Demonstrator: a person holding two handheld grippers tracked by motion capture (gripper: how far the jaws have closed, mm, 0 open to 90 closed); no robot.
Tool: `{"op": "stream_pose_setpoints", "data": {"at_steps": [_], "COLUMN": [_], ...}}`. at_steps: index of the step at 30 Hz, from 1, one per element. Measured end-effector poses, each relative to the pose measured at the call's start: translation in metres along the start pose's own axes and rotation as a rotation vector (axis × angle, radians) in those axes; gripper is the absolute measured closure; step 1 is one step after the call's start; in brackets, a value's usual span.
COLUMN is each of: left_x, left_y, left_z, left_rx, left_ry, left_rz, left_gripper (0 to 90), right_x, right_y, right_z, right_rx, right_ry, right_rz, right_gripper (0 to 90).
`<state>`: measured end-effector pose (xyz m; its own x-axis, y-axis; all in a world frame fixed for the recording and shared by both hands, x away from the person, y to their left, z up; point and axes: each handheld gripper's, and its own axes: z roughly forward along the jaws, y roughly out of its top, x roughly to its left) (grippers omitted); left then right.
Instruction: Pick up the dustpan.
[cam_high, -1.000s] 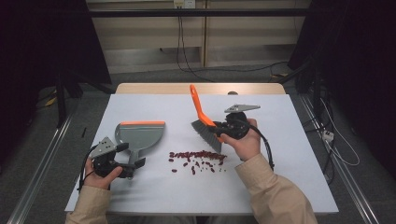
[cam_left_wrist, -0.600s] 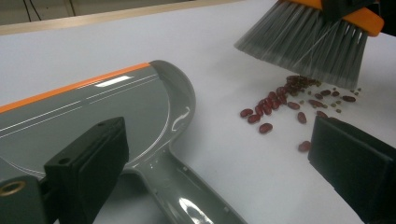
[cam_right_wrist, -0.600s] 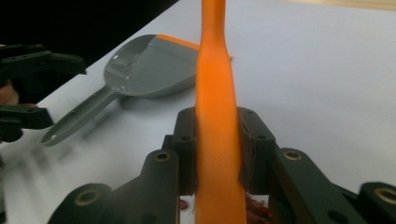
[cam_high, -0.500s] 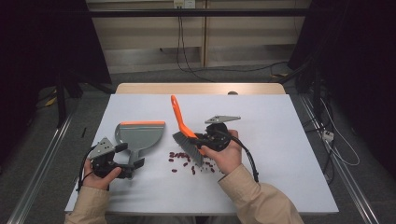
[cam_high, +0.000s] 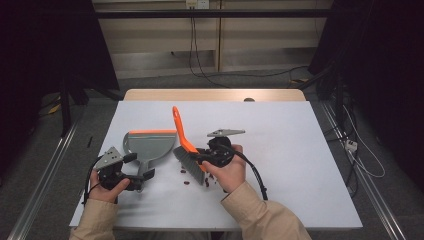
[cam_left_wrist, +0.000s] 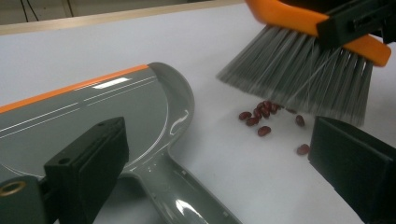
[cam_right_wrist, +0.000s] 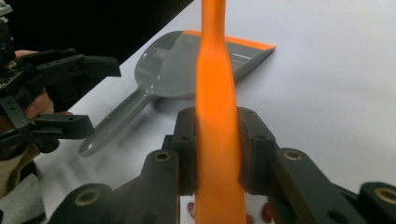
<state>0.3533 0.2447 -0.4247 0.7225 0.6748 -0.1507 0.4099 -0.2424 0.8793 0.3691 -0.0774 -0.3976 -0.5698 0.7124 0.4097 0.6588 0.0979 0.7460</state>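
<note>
1 brush (cam_high: 184, 145), 1 dustpan (cam_high: 148, 146) and about 10 beans (cam_left_wrist: 259, 117) sit near the table's (cam_high: 300, 150) front edge, left of middle. The right gripper (cam_right_wrist: 218, 154) pinches the brush's orange handle, bristles on the beans just right of the pan. The left gripper (cam_left_wrist: 224, 172) is spread around the pan's handle, not touching; some beans are hidden under bristles.
</note>
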Motion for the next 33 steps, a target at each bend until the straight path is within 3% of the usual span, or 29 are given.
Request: {"op": "stream_pose_setpoints", "data": {"at_steps": [8, 12, 13, 15, 17, 23, 33], "left_x": [0.0, 0.0, 0.0, 0.0, 0.0, 0.0, 0.0], "left_y": [0.0, 0.0, 0.0, 0.0, 0.0, 0.0, 0.0], "left_z": [-0.002, -0.002, -0.003, -0.003, -0.003, -0.003, -0.003], "left_rx": [-0.001, -0.004, -0.003, -0.005, -0.004, -0.004, -0.004], "left_ry": [0.006, 0.005, 0.006, 0.007, 0.007, 0.008, 0.008], "left_rz": [0.006, 0.005, 0.009, 0.006, 0.006, 0.008, 0.008], "left_gripper": [4.9, 5.0, 5.0, 4.9, 5.0, 4.9, 5.0], "right_x": [0.016, 0.02, 0.019, 0.013, 0.009, -0.004, -0.018], "right_y": [-0.012, -0.02, -0.021, -0.019, -0.019, -0.018, -0.02], "right_z": [0.022, 0.033, 0.034, 0.034, 0.034, 0.031, 0.014], "right_rx": [0.034, 0.069, 0.061, 0.075, 0.079, 0.104, 0.106], "right_ry": [0.039, -0.014, -0.045, -0.04, -0.084, -0.088, -0.125], "right_rz": [0.065, 0.039, 0.025, 0.056, 0.035, 0.095, 0.114], "right_gripper": [71.8, 71.7, 71.7, 71.6, 70.9, 70.6, 70.5]}}
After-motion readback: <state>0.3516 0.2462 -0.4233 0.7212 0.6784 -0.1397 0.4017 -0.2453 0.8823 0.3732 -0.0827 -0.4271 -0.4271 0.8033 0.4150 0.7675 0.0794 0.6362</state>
